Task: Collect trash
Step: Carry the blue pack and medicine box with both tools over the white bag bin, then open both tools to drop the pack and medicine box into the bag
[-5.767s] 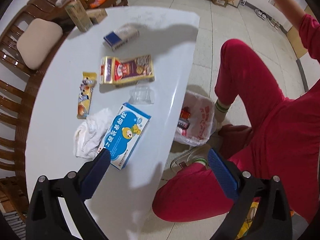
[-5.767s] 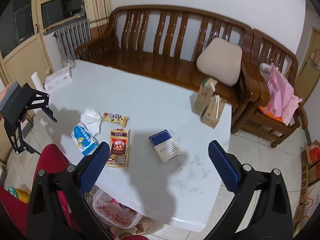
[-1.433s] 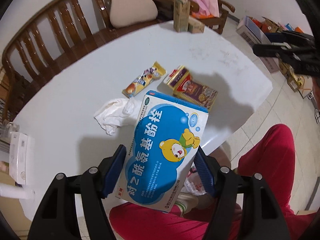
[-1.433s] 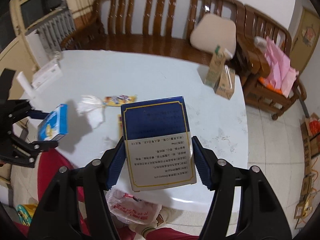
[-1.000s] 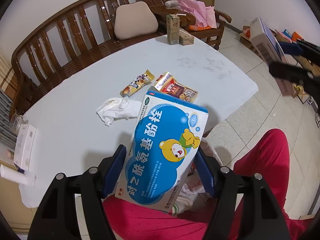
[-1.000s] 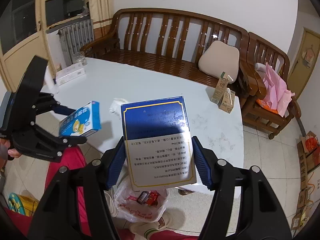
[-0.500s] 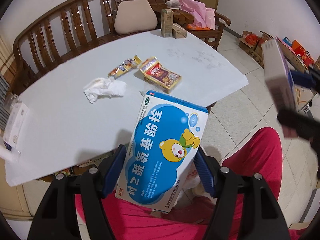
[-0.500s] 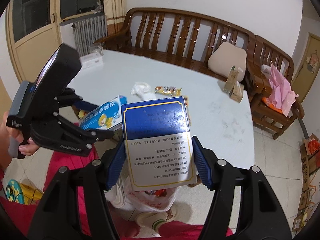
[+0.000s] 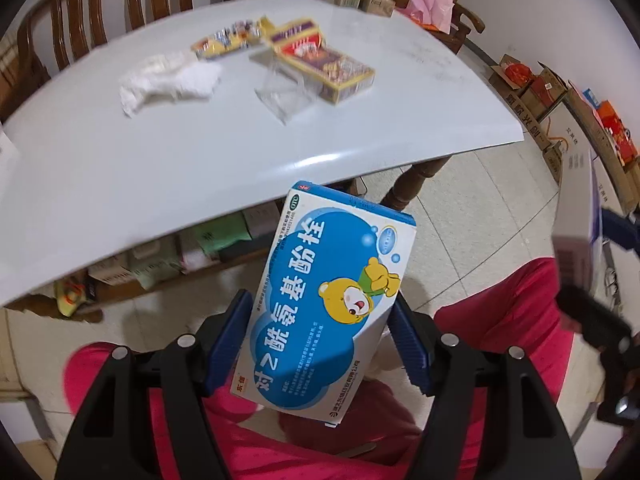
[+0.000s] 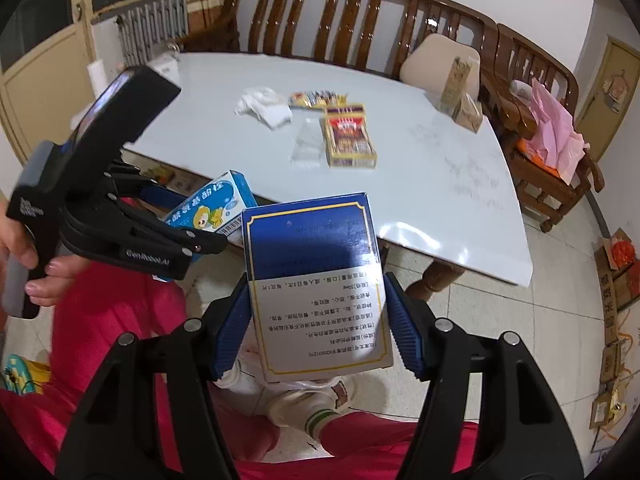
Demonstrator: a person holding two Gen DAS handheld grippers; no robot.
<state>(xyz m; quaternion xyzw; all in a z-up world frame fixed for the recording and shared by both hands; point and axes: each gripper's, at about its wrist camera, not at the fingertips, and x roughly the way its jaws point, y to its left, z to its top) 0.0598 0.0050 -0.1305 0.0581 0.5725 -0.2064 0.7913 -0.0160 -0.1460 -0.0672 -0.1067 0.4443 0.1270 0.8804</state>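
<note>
My left gripper is shut on a blue-and-white medicine box with a cartoon bear, held below the table's near edge over red trousers. My right gripper is shut on a dark blue and white box, tilted down toward the floor. In the right wrist view the left gripper and its bear box hang just to the left, close by. A sliver of white plastic bag shows under the blue box; most of the bag is hidden.
On the white table lie a crumpled tissue, a snack wrapper, clear plastic and a red-and-yellow box. Two cartons stand at its far corner. Wooden benches lie behind, cardboard boxes on the floor.
Both grippers have come down from above the table to below its edge, each still holding its box. They now hang closer together over the person's legs.
</note>
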